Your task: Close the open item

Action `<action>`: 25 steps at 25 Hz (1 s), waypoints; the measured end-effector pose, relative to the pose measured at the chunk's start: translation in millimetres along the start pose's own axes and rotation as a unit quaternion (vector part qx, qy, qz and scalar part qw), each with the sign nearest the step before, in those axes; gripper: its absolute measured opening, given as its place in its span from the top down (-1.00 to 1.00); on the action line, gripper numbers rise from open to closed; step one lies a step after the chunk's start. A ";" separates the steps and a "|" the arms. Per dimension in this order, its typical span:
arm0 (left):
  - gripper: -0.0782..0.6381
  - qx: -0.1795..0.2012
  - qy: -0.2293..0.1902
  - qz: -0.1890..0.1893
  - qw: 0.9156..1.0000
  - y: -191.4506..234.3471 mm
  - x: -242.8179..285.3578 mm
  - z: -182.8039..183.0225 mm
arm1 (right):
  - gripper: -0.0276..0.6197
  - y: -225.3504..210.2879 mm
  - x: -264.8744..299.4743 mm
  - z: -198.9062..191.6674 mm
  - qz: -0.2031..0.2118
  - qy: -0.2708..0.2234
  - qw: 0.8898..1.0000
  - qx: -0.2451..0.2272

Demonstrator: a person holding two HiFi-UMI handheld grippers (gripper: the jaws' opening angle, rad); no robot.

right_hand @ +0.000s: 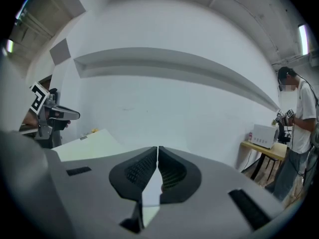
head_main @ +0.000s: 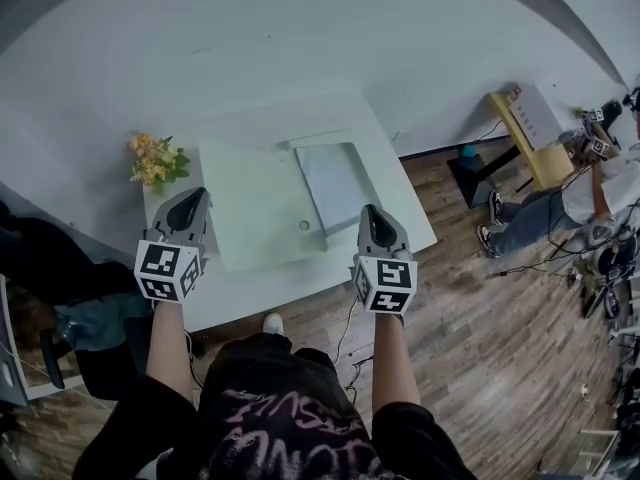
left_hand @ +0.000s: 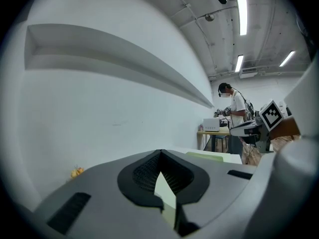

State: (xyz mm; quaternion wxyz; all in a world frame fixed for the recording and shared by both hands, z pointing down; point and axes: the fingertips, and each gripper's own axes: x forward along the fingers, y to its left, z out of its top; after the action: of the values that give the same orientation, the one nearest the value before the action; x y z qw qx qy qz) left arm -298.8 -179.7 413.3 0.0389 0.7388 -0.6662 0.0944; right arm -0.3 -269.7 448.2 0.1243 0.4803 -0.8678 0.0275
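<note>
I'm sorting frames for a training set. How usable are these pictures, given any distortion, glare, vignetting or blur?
Head view: dim, even light with strong fisheye bending at the edges, though the white table stays sharp. Left gripper view: black vignette corners, the ceiling strip light blows out, and the wall ledge bows. Right gripper view: the same vignette and bowing, and a patch covers the bystander's face.

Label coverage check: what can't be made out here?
- Open item: type too small in head view; left gripper and right gripper block most of it in their own views.
- Round spot on it: too small, head view.
- Flowers' container: hidden under blooms, head view.
</note>
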 end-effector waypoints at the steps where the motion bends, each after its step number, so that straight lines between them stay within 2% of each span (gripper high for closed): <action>1: 0.75 -0.003 0.002 0.005 1.000 7.2 1.4 -3.0 | 0.83 1.9 7.6 -0.6 0.002 0.002 1.000 0.000; 10: 0.74 -0.017 0.018 0.042 0.999 42.0 -4.7 -19.3 | 0.83 31.5 54.5 10.9 0.051 0.001 0.999 -0.004; 18: 0.75 -0.039 0.041 0.084 0.995 52.7 -9.0 -49.9 | 0.83 47.5 91.5 8.2 0.106 0.007 0.994 -0.031; 25: 0.74 -0.058 0.061 0.104 0.991 49.6 -8.8 -74.6 | 0.83 48.1 107.0 -0.5 0.135 0.017 0.990 -0.041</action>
State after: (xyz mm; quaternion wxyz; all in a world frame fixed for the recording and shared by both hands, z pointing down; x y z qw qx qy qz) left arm -355.4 -162.8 481.3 0.1118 0.6552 -0.7399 0.1041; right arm -94.9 -332.2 478.1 0.1541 0.3524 -0.9229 0.0166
